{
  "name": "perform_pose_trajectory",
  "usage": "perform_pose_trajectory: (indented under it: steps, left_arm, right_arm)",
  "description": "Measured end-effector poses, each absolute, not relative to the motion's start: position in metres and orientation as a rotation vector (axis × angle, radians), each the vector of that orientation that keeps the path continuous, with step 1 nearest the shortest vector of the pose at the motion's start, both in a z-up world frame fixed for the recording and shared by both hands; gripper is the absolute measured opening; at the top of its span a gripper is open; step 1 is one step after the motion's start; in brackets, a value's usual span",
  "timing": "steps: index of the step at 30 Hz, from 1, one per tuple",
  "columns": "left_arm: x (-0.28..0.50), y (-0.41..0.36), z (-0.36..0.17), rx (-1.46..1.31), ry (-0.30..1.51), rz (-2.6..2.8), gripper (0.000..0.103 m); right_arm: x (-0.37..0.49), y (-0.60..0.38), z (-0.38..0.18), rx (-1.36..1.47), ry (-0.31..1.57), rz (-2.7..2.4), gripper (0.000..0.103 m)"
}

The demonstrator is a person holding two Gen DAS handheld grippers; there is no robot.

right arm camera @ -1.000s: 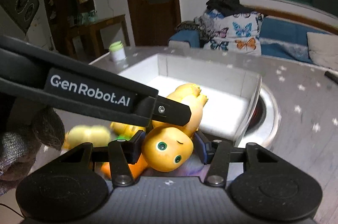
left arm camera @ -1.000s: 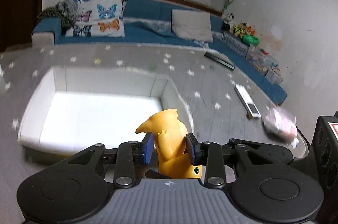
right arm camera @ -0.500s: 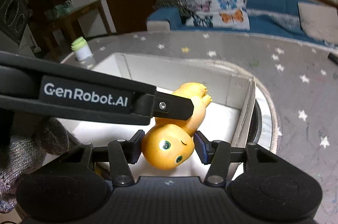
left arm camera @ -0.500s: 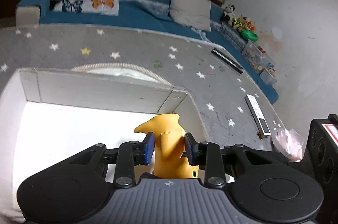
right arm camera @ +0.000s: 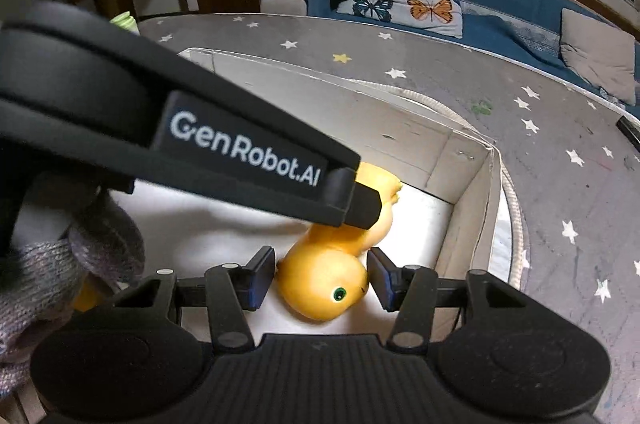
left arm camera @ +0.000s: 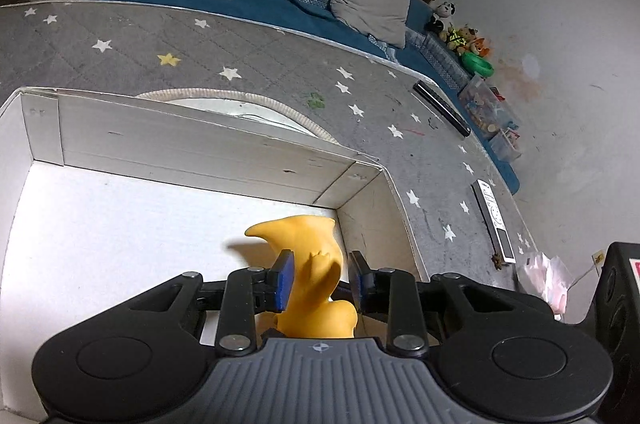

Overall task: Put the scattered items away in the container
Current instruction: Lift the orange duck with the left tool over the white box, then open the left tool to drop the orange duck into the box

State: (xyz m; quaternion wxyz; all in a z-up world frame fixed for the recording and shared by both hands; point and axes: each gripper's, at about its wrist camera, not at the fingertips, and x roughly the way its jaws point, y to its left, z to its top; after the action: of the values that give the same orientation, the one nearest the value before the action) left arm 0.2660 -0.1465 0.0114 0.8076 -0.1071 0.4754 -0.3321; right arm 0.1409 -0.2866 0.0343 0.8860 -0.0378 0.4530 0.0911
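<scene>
A white cardboard box [left arm camera: 208, 144] stands on a grey star-patterned table. My left gripper [left arm camera: 322, 274] is over the box's right end, its blue pads slightly apart from a yellow toy figure [left arm camera: 316, 280] between them. In the right wrist view the same toy [right arm camera: 332, 276] lies on the box floor [right arm camera: 224, 224] with my right gripper [right arm camera: 322, 276] straddling its head, jaws apart with gaps on both sides. The left gripper's black body [right arm camera: 180, 128] crosses above the toy.
A white remote [left arm camera: 495, 220] and a pink-white packet [left arm camera: 544, 280] lie on the table right of the box; a black bar [left arm camera: 440, 108] lies farther back. A round white mat [right arm camera: 508, 224] lies under the box. A blue sofa stands behind the table.
Both grippers moved forward and down over the box with the yellow toy. Both sets of jaws have widened, and the toy now rests on the box floor.
</scene>
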Motion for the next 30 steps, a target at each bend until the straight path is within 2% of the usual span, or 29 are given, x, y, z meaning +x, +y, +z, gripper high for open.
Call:
perform_pose_trajectory:
  steps: [3,12,18,19,22,30]
  left_arm:
    - [0.266,-0.146,0.012,-0.236,1.011,-0.716,0.031]
    - [0.252,-0.141,0.025,-0.223,0.945,-0.720,0.031]
    - [0.224,-0.128,0.046,-0.194,0.862,-0.724,0.031]
    - [0.217,-0.124,0.049,-0.192,0.848,-0.721,0.031]
    - [0.197,-0.107,0.059,-0.199,0.805,-0.712,0.031]
    - [0.134,-0.055,0.073,-0.218,0.703,-0.655,0.032]
  right_arm:
    - [0.138,-0.285,0.035,-0.070,0.926,0.182,0.053]
    - [0.112,-0.285,0.044,-0.054,0.800,0.149,0.084]
    - [0.085,-0.291,0.056,-0.035,0.683,0.126,0.095]
    - [0.079,-0.292,0.058,-0.029,0.664,0.124,0.099]
    - [0.059,-0.296,0.067,-0.004,0.597,0.125,0.103]
    - [0.002,-0.310,0.081,0.113,0.387,0.150,0.103]
